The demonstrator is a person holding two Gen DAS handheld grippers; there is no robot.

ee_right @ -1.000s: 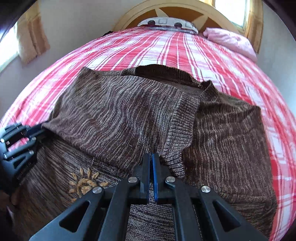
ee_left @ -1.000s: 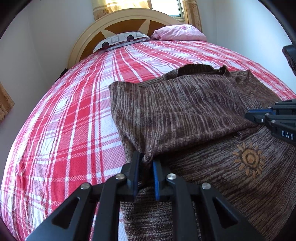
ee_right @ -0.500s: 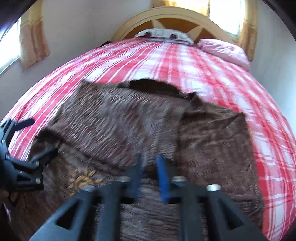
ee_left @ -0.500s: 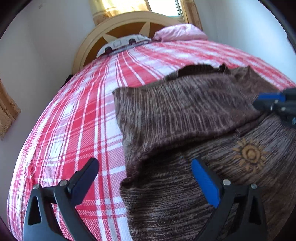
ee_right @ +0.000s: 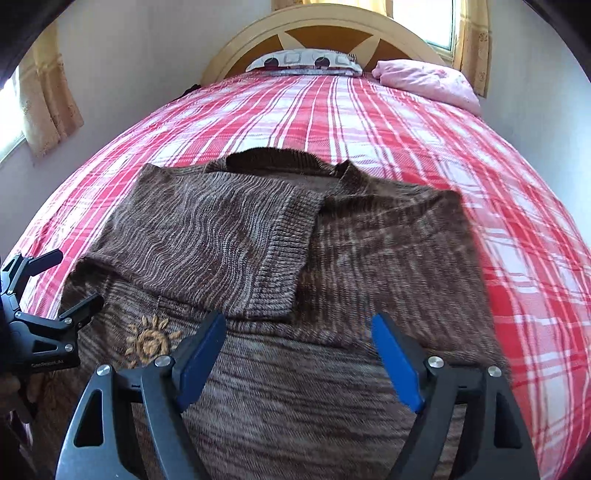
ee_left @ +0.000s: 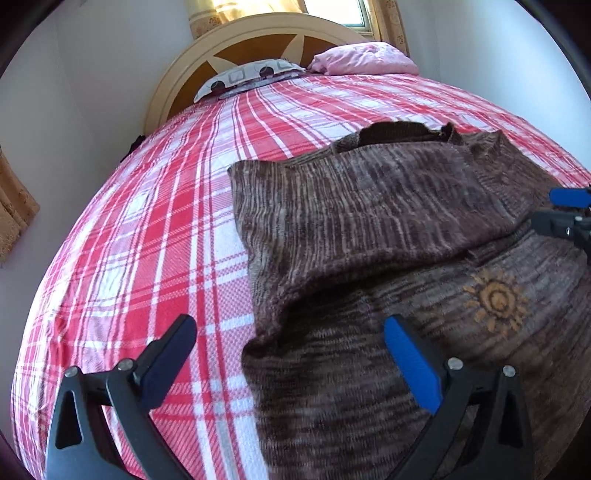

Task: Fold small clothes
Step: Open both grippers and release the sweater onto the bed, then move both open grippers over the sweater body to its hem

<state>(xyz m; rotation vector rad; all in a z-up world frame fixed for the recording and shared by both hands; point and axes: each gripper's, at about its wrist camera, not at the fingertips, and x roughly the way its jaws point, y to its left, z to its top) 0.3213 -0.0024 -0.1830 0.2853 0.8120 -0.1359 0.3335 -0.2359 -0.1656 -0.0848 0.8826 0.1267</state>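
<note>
A bed (ee_right: 388, 122) in red-and-white plaid filled the room, its arched wooden headboard (ee_right: 321, 33) at the far end under a curtained window; a patterned pillow (ee_right: 303, 61) lay against the headboard and a pink pillow (ee_right: 424, 79) sat beside it, toward the right wall. Spread on the near half of the bed was the brown striped sweater (ee_right: 332, 369), neck opening pointing at the headboard; both sleeves lay folded in across the chest, the left sleeve (ee_right: 221, 240) on top with its ribbed cuff overlapping the right sleeve (ee_right: 388, 251); an orange sun motif (ee_right: 149, 341) showed on the front just below the left sleeve. And there it was, the left hand-held gripper (ee_left: 291, 354) hovering over the sweater's left edge, jaws flung wide apart, having just been opening, nothing between the pads; one finger above the plaid, the blue-padded one above the knit. The right hand-held gripper (ee_right: 299, 354) hung over the middle of the sweater, below the cuff, jaws having just been opening too and standing well apart; nothing gripped, the fabric lying free beneath.
</note>
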